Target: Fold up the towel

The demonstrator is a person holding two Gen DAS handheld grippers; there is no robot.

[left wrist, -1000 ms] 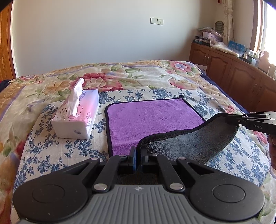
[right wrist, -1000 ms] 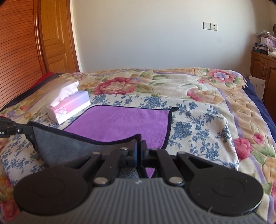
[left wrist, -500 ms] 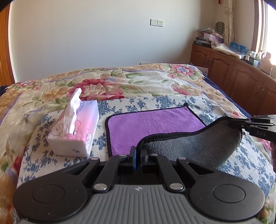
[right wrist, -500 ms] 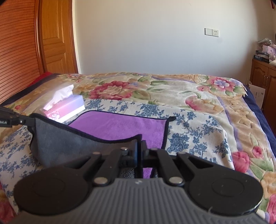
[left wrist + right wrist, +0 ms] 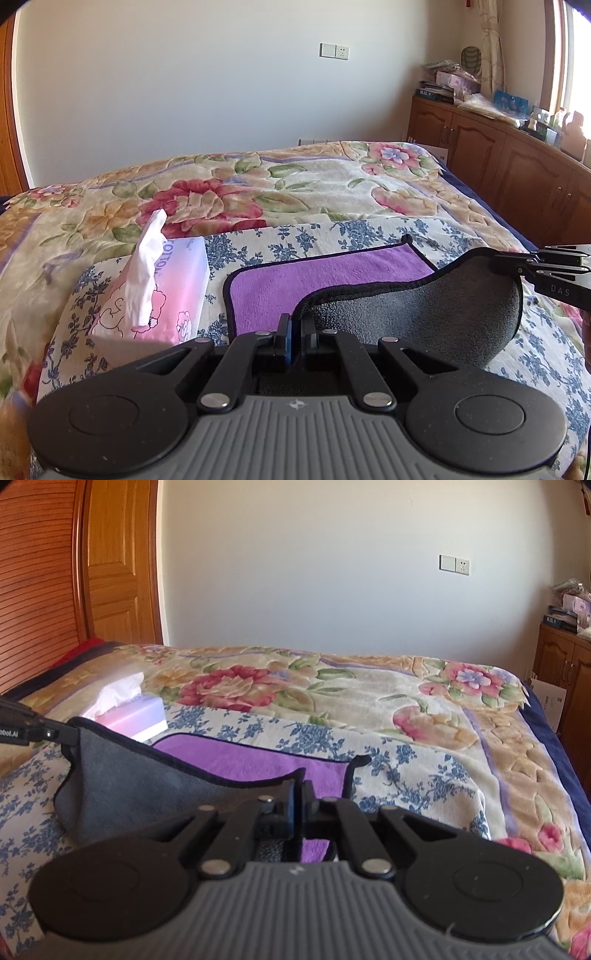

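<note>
Over the last second both claws have risen and carried the towel's (image 5: 417, 314) near edge forward, toward the tissue box (image 5: 166, 295). The left claw (image 5: 295, 332) and right claw (image 5: 299, 805) hold the corners higher off the bed (image 5: 295, 184) now. Less purple shows beyond the lifted grey underside, and the tissue box sits closer to the left claw.
</note>
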